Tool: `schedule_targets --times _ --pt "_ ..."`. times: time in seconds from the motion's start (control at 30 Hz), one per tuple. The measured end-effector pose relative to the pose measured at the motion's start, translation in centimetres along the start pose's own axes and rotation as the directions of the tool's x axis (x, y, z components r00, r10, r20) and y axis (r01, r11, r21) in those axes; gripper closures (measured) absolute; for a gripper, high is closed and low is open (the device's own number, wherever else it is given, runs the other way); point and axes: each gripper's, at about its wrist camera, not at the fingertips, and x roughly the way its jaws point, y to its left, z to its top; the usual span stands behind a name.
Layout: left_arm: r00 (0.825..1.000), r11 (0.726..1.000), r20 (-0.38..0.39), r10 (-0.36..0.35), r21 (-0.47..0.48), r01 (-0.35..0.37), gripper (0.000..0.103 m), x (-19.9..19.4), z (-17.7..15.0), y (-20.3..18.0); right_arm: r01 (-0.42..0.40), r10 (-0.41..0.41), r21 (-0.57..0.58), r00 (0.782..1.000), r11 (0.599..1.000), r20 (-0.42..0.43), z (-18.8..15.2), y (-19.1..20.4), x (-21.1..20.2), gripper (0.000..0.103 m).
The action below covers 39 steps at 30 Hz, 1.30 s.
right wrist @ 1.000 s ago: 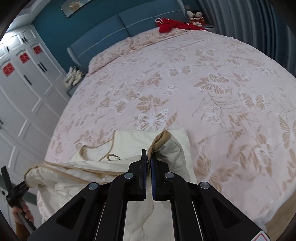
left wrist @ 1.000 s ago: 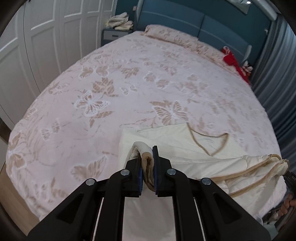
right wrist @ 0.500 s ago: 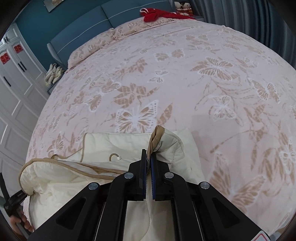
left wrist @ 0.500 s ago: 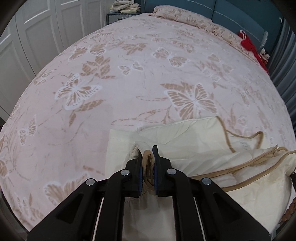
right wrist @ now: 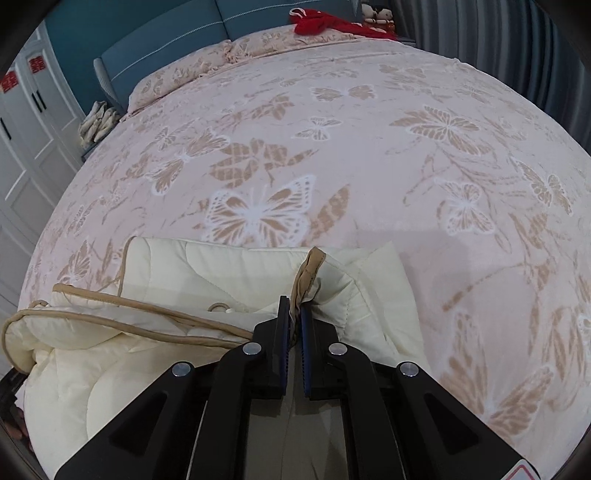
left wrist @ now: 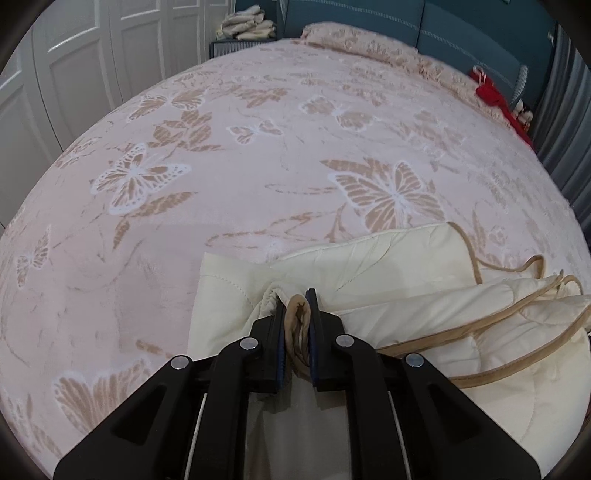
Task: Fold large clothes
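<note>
A cream quilted garment with tan trim (left wrist: 388, 266) lies on the near part of the bed; it also shows in the right wrist view (right wrist: 207, 269). My left gripper (left wrist: 297, 301) is shut on a bunched, tan-edged corner of the garment at its left end. My right gripper (right wrist: 294, 306) is shut on a tan-trimmed corner at its right end. Folded layers with tan piping hang between the two grippers, partly doubled over the flat part.
The bed (left wrist: 258, 129) has a pink cover with butterfly print. A pillow (left wrist: 354, 40) and a red item (left wrist: 495, 96) lie at the head. White wardrobe doors (left wrist: 74, 55) stand left; a nightstand with folded cloth (left wrist: 247, 27); grey curtains (right wrist: 498, 37) right.
Both grippers have moved lower and forward over the bed with the garment held; the cream fabric now lies further onto the bed cover and flatter.
</note>
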Motion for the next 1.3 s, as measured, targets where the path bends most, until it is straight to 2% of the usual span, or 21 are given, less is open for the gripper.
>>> schedule_targets --times 0.1,0.13,0.2,0.23,0.27,0.33,0.37,0.5,0.6,0.7,0.73,0.8,0.83,0.87,0.93,1.07,1.13,1.2,1.23,1.27,1.3 --pt "0.999 0.999 0.013 -0.032 -0.014 0.032 0.091 -2.0 0.3 0.6 -0.063 0.062 0.032 0.998 0.998 0.023 0.3 -0.8 -1.8 0.093" --pt "0.999 0.999 0.020 -0.046 -0.022 0.046 0.089 -3.0 0.5 0.8 -0.095 0.092 0.050 0.995 0.994 0.047 0.3 -1.2 -2.9 0.086" --pt "0.993 0.994 0.063 -0.096 -0.039 0.099 0.068 -5.6 0.7 1.6 -0.146 0.134 0.088 0.982 0.985 0.134 0.3 -2.7 -6.2 0.068" --pt "0.990 0.994 0.113 -0.090 -0.057 0.097 0.028 -7.4 0.7 2.2 -0.159 0.140 0.100 0.976 0.982 0.169 0.3 -3.3 -7.4 0.058" --pt "0.981 0.993 0.178 -0.076 -0.078 0.091 0.010 -9.3 0.7 2.9 -0.177 0.152 0.112 0.968 0.978 0.201 0.1 -4.0 -8.8 0.054" --pt "0.958 0.987 0.265 -0.108 -0.086 0.135 0.009 -11.9 0.7 3.9 -0.191 0.161 0.119 0.961 0.974 0.226 0.0 -4.9 -10.3 0.053" --pt "0.959 0.987 0.260 -0.109 -0.084 0.135 0.009 -12.2 1.1 4.2 -0.184 0.155 0.117 0.963 0.976 0.219 0.0 -5.1 -10.6 0.050" --pt "0.983 0.985 0.120 -0.142 -0.077 0.152 0.009 -9.3 2.9 3.9 -0.162 0.148 0.085 0.977 0.983 0.154 0.7 -4.1 -9.1 0.050" --pt "0.976 0.970 0.001 -0.216 -0.114 0.215 0.010 -5.7 3.4 3.2 -0.156 0.151 0.079 0.986 0.985 0.070 1.1 -3.1 -6.5 0.050" --pt "0.964 0.963 -0.109 -0.243 -0.147 0.226 0.028 -2.4 3.1 2.7 -0.120 0.121 0.083 0.993 0.989 -0.010 1.1 -2.2 -3.5 0.050" --pt "0.968 0.970 -0.128 -0.214 -0.143 0.196 0.037 -1.7 2.9 2.5 -0.108 0.109 0.076 0.994 0.991 -0.017 1.1 -2.1 -3.1 0.050" --pt "0.973 0.977 -0.133 -0.189 -0.123 0.173 0.057 -1.4 2.8 2.1 -0.088 0.089 0.050 0.996 0.995 -0.017 1.3 -1.7 -2.7 0.070" --pt "0.974 0.978 -0.129 -0.186 -0.117 0.171 0.070 -1.4 2.9 2.0 -0.088 0.088 0.037 0.996 0.995 -0.023 1.6 -1.4 -2.7 0.092" --pt "0.974 0.977 -0.122 -0.190 -0.118 0.176 0.081 -1.5 3.0 2.2 -0.110 0.111 0.036 0.993 0.993 -0.033 2.0 -1.2 -2.5 0.103" --pt "0.977 0.978 -0.105 -0.183 -0.119 0.170 0.090 -2.0 3.4 2.3 -0.111 0.112 0.028 0.994 0.993 -0.015 2.6 -0.9 -2.8 0.103" --pt "0.988 0.987 -0.078 -0.131 -0.101 0.123 0.092 -2.2 3.8 2.0 -0.090 0.089 0.013 0.995 0.996 0.048 4.0 -0.1 -3.7 0.103" --pt "0.991 0.991 -0.085 -0.107 -0.084 0.100 0.092 -1.6 3.6 1.8 -0.051 0.049 0.021 0.997 0.998 0.059 4.2 -0.3 -4.1 0.102" --pt "0.991 0.993 -0.087 -0.101 -0.078 0.094 0.092 -1.3 3.4 1.8 -0.041 0.039 0.025 0.997 0.999 0.061 3.8 -0.8 -4.4 0.084" --pt "0.991 0.992 -0.088 -0.103 -0.081 0.096 0.092 -1.1 3.3 1.9 -0.032 0.031 0.025 0.998 0.999 0.055 3.6 -1.2 -4.4 0.062" --pt "0.990 0.992 -0.090 -0.105 -0.084 0.098 0.091 -1.0 3.2 2.0 -0.018 0.017 0.023 0.998 1.000 0.054 3.4 -1.4 -4.3 0.049" --pt "0.990 0.991 -0.094 -0.107 -0.090 0.099 0.091 -0.7 3.2 2.1 -0.005 0.004 0.017 0.999 1.000 0.052 3.3 -1.5 -4.1 0.049"
